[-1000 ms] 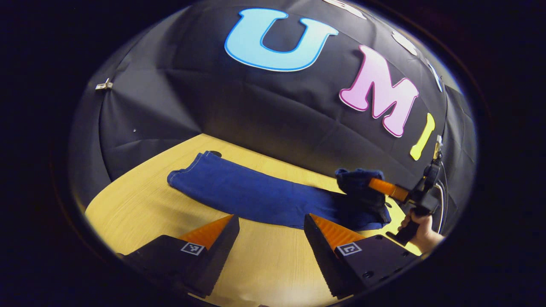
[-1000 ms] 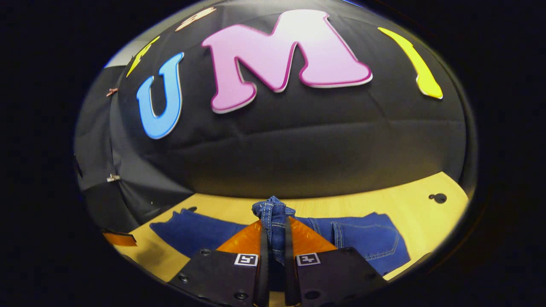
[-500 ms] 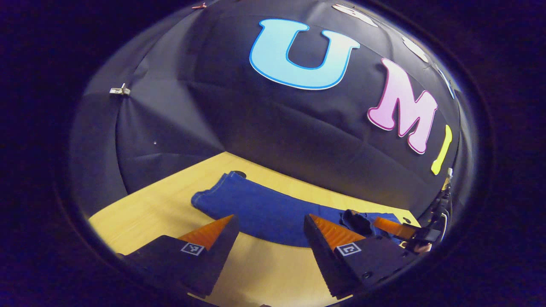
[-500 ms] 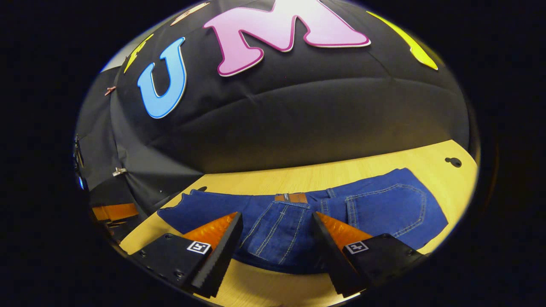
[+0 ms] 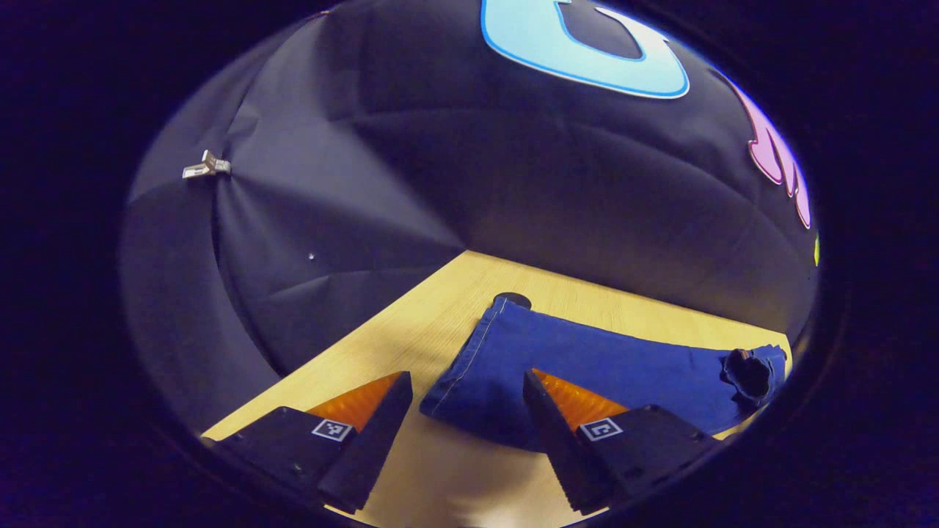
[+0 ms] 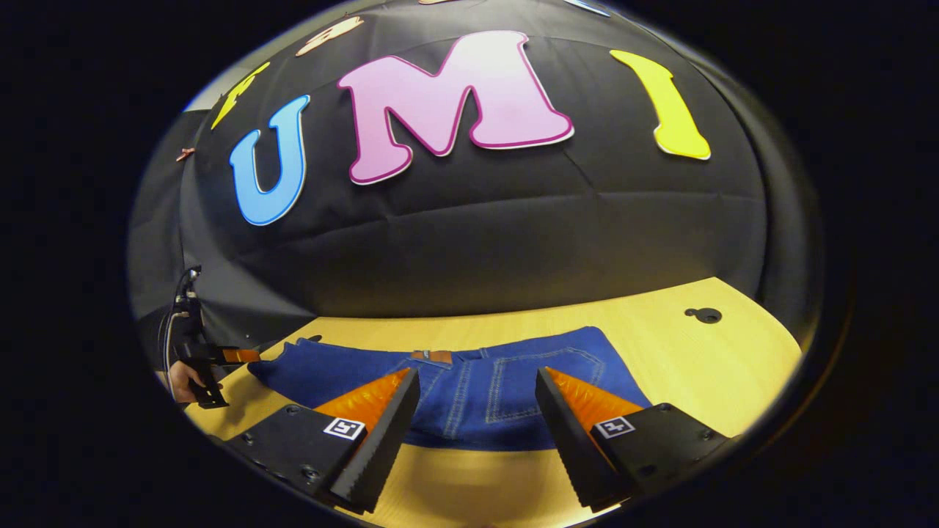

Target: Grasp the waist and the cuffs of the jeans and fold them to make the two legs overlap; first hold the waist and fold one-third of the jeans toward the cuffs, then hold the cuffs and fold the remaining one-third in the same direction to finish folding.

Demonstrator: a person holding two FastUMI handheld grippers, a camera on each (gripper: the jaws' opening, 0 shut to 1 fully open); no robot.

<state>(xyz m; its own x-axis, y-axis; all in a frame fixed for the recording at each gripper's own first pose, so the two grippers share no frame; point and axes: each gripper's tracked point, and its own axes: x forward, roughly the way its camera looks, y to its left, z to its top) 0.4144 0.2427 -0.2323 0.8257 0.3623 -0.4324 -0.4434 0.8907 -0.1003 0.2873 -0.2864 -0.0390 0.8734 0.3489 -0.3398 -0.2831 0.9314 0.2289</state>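
One pair of dark blue denim jeans [image 6: 469, 389] lies flat on the pale wooden tabletop [image 6: 704, 367], the two legs already overlapped into one long strip. In the right gripper view the waist end with its stitched back pocket [image 6: 546, 378] and brown waist patch [image 6: 431, 356] appears folded over toward the cuffs, so the first third looks done. Judged from this, the step in hand is the second fold, from the cuff end.

The right gripper [image 6: 477, 411] hangs above the folded waist with its two fingers spread wide, holding nothing. The left gripper [image 5: 466, 411] is likewise spread and empty. Its camera looks down on the cuffs [image 5: 469, 367], which sit just ahead of its fingers toward 12 o'clock, while the bunched waist fold [image 5: 748, 370] lies out at 3 o'clock. From the right gripper view, the left gripper and the hand [image 6: 180, 378] holding it appear at 9 o'clock, just beside the cuff end.

The next move calls for lowering the left gripper onto the cuff hem, pinching both layers together, and carrying them toward the waist fold.

Counted: one pair of jeans, two grippers, two round dark holes in the tabletop [image 6: 704, 315].
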